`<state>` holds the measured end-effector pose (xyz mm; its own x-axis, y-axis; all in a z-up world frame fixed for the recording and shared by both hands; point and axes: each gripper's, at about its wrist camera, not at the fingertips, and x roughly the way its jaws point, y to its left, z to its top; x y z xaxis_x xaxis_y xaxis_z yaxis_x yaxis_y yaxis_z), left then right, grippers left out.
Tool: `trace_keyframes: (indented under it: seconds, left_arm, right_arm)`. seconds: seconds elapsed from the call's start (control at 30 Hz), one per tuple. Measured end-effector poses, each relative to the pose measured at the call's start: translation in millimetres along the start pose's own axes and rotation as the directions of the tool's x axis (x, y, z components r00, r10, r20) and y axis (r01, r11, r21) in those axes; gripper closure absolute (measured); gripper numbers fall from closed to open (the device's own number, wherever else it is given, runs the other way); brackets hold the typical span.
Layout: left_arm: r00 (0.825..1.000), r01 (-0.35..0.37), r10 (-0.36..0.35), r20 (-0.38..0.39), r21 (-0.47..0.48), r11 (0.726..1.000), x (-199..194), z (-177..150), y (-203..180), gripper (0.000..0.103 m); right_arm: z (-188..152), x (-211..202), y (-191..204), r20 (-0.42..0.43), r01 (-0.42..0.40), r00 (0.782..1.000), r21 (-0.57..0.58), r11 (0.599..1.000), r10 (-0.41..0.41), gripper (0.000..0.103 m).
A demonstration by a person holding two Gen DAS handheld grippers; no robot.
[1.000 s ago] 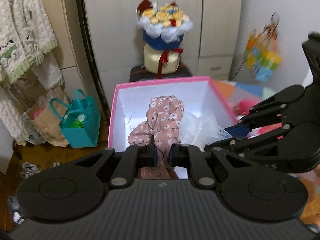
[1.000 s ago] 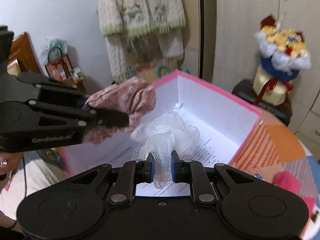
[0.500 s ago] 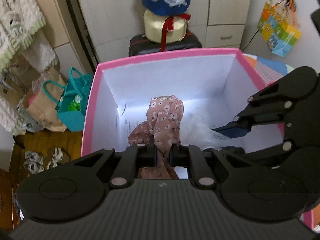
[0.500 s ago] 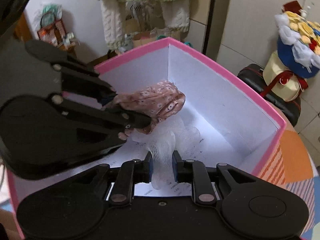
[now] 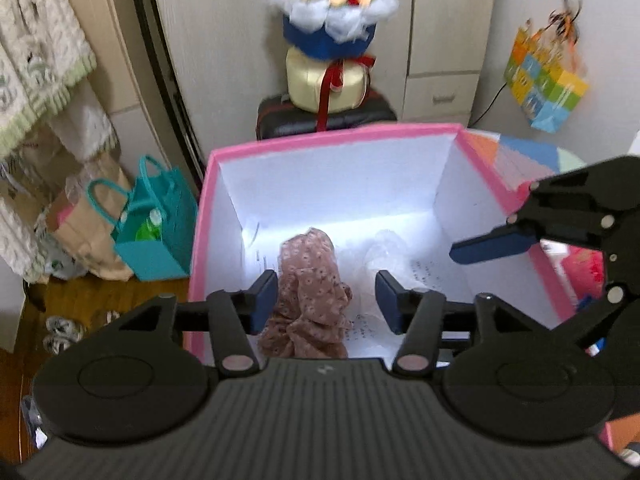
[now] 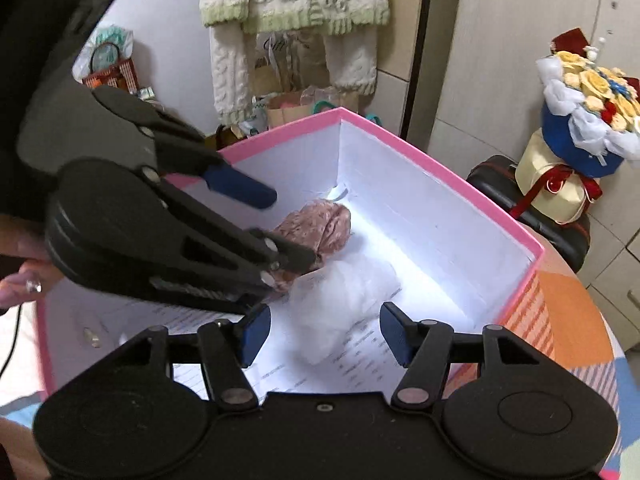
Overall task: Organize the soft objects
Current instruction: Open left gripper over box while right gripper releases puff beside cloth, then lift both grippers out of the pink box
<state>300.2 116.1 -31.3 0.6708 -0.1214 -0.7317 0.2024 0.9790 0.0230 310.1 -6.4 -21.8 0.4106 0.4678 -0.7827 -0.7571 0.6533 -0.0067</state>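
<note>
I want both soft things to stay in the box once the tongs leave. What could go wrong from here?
1. The floral cloth sits between the left tongs, whose jaws have just been opening; it seems to brush one pad and could snag and lift out of the pink box.
2. The white mesh puff lies just ahead of the right tongs, also just opened, and might catch likewise.
3. Both tongs crowd the box and could bump.
</note>
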Motion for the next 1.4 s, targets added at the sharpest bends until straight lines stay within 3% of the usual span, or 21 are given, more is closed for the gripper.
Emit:
trace_keyframes:
  seconds: [0.4, 0.93, 1.2, 1.4]
  left_arm:
    - [0.994, 0.036, -0.039, 0.105, 0.035, 0.999, -93.1, -26.2, -0.7, 0.044]
    - [0.975, 0.153, -0.169, 0.143, 0.117, 0.981, -185.8, -68.9, -50.1, 0.038]
    - [0.966, 0.205, -0.227, 0.127, 0.161, 0.965, -210.2, -87.7, -79.7, 0.034]
    - [0.955, 0.265, -0.285, 0.078, 0.200, 0.943, -207.1, -94.9, -109.3, 0.032]
  right_arm:
    - [-34.0, -60.6, 22.5, 0.105, 0.037, 0.993, 0.083, 0.996, -0.045, 0.037]
    - [-70.0, -161.2, 70.2, 0.228, 0.107, 0.966, 0.074, 0.991, -0.122, 0.033]
    - [-108.8, -202.4, 78.4, 0.234, 0.140, 0.960, 0.074, 0.987, -0.154, 0.031]
    - [-141.9, -221.5, 80.8, 0.225, 0.179, 0.956, 0.074, 0.981, -0.191, 0.030]
